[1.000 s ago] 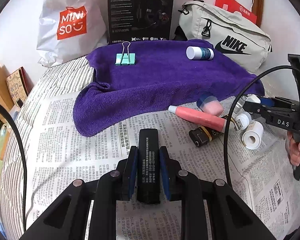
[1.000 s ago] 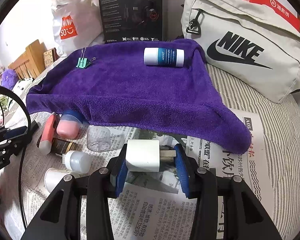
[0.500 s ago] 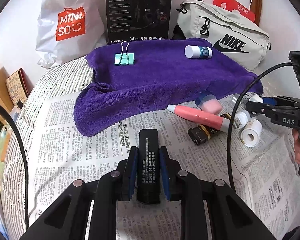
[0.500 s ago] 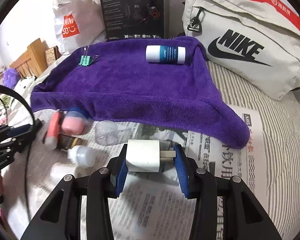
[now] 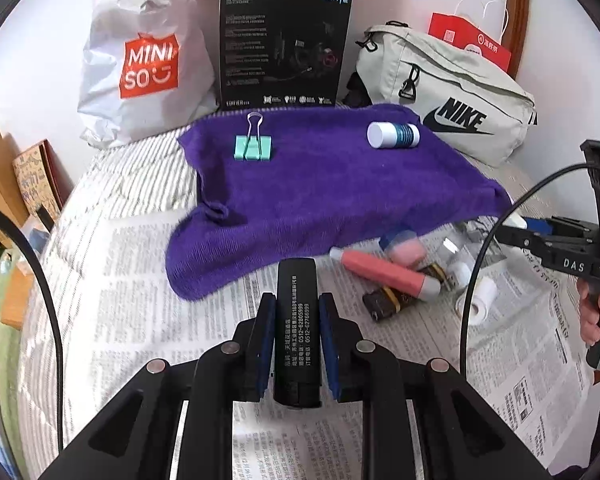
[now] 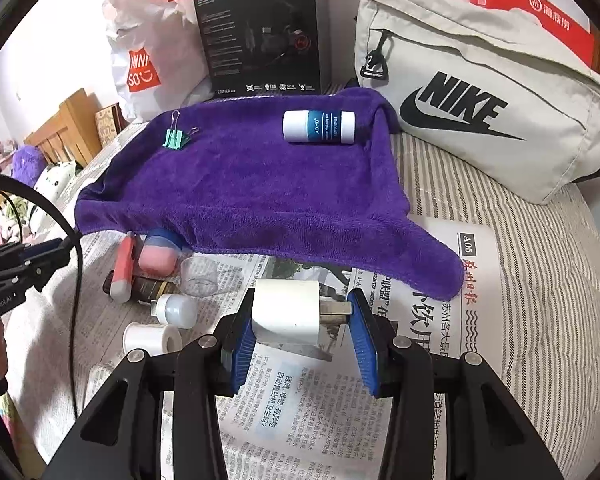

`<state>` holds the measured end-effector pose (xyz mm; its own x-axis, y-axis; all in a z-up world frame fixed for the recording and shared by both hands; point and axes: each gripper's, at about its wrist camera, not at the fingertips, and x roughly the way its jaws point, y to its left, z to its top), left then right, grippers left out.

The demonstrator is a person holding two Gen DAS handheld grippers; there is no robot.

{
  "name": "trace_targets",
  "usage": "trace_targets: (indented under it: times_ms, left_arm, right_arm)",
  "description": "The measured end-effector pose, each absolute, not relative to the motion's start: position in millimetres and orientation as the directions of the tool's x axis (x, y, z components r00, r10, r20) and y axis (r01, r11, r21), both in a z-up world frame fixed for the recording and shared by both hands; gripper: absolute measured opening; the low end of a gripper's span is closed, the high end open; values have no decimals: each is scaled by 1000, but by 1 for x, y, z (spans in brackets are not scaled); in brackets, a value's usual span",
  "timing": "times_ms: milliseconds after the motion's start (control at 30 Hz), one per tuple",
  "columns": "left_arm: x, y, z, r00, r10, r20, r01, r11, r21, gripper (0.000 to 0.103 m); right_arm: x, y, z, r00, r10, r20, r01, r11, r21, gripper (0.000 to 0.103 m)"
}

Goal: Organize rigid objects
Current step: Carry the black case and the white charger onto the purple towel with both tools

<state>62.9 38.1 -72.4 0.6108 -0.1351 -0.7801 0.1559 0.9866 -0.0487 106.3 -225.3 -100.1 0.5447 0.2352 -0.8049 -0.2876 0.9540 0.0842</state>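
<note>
My left gripper (image 5: 296, 312) is shut on a black lighter (image 5: 297, 320) with white print, held above the newspaper just short of the purple towel (image 5: 320, 192). My right gripper (image 6: 298, 312) is shut on a white charger plug (image 6: 286, 310), its metal prongs against the right pad, near the towel's front edge (image 6: 260, 200). On the towel lie a green binder clip (image 5: 253, 146) and a white and blue bottle (image 5: 392, 135). A loose pile on the newspaper holds a pink tube (image 5: 384, 274), a pink-capped jar (image 6: 158, 254), a dark bottle (image 6: 148, 288), a small white bottle (image 6: 176, 310) and a tape roll (image 6: 150, 338).
A Miniso bag (image 5: 140, 60), a black headset box (image 5: 282, 46) and a Nike bag (image 6: 488, 92) stand along the back wall. Newspaper (image 6: 300, 400) covers the striped bed. Wooden furniture (image 6: 66, 128) is at the left. The right gripper shows at the left view's right edge (image 5: 572, 256).
Both grippers have lifted slightly and drawn back with their objects, so more of the back wall shows. Both holds are unchanged.
</note>
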Motion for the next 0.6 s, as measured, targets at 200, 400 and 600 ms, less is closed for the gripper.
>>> trace_targets:
  times_ms: [200,400,600]
  left_arm:
    - [77,36,-58,624,-139,-769,159,986,-49,21]
    - [97,39,-47,631,-139,-763,151,987,-55,21]
    - [121,45,-42,637,-125,-761,132,990,-51,21]
  right_arm:
    - [113,-224,-85,557,261,-789,-318,944,88,44]
    - [134,-222,-67,575,276,-770,-340,937,82,44]
    - [163,-215,-56,596,276,-754,-356,932,59,44]
